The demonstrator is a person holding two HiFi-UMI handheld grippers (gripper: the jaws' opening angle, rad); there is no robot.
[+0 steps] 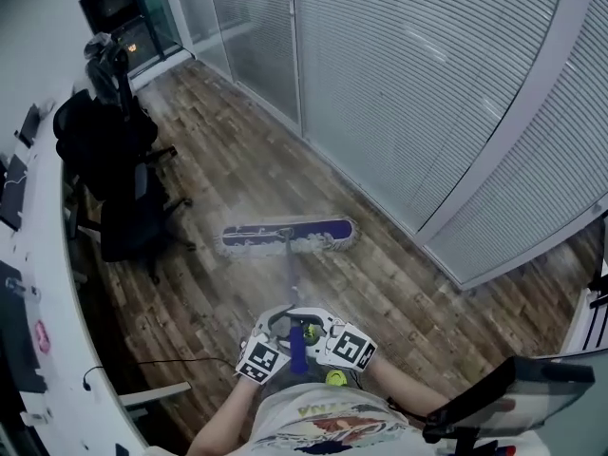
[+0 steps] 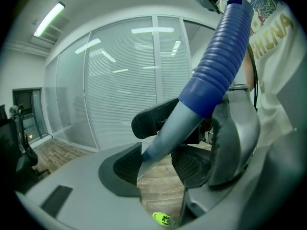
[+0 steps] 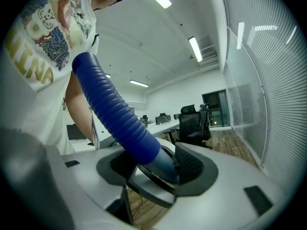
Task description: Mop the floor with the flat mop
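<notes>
1. Far left: white surface [image 1: 52, 255], with black chairs [image 1: 123, 212] beside it.
2. Centre: flat mop, with its head [image 1: 285, 237] lying flat on the wooden floor [image 1: 237, 160] ahead of me and its thin handle [image 1: 290, 275] running back to my jaws. Probably light. The pole is stiff and smooth, so the ribbed blue grip [image 2: 216, 66] is the better hold.
3. My left gripper [image 2: 153, 169]: jaws apart round the bare pole, which leans on 1 pad.
4. My right gripper [image 3: 156, 166]: jaws clamped on the handle just below the grip.
5. Right: glass partition [image 1: 427, 93].
6. Containers: 0 in view.
</notes>
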